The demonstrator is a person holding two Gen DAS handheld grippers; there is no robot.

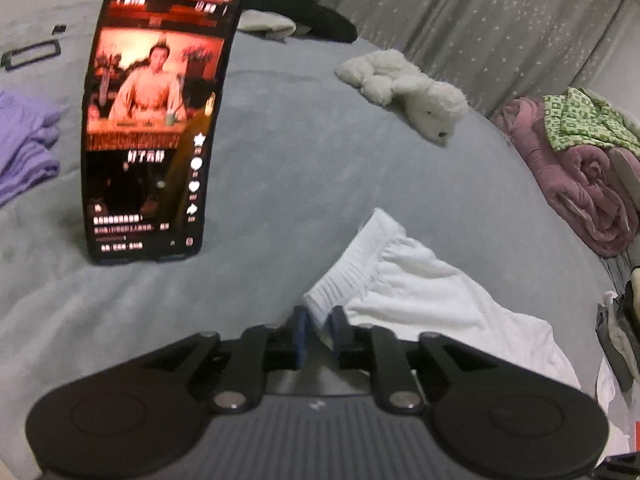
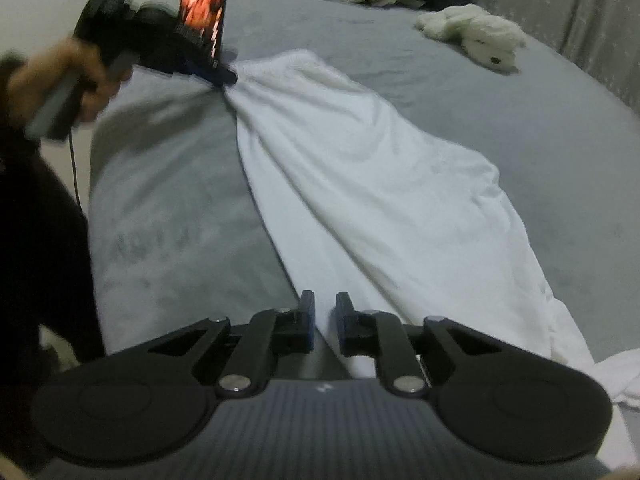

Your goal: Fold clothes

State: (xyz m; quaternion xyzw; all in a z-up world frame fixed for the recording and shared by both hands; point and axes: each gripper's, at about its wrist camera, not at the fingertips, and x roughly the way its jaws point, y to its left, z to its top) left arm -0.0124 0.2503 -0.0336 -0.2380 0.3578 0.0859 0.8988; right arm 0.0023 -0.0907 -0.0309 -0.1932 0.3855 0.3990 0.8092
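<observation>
A white garment [image 1: 420, 292] [image 2: 360, 168] with an elastic waistband [image 1: 360, 256] lies stretched out along the grey bed [image 1: 280, 168]. In the left wrist view, my left gripper [image 1: 320, 322] has the waistband's corner between its fingers, which stand slightly apart and do not pinch the cloth. The right wrist view shows the same left gripper [image 2: 224, 74] at the garment's far end, held by a hand [image 2: 80, 80], with the cloth's folds running toward it. My right gripper [image 2: 325, 312] hovers over the near end with a small gap between its fingers, white cloth below it.
A lit phone [image 1: 156, 120] [image 2: 204, 12] stands upright on the bed. A white plush toy [image 1: 408, 92] [image 2: 476, 36] lies farther back. Purple clothing [image 1: 24, 148] sits at the left, a pink quilt [image 1: 580, 184] with green patterned cloth [image 1: 580, 120] at the right, dark clothing [image 1: 280, 4] behind.
</observation>
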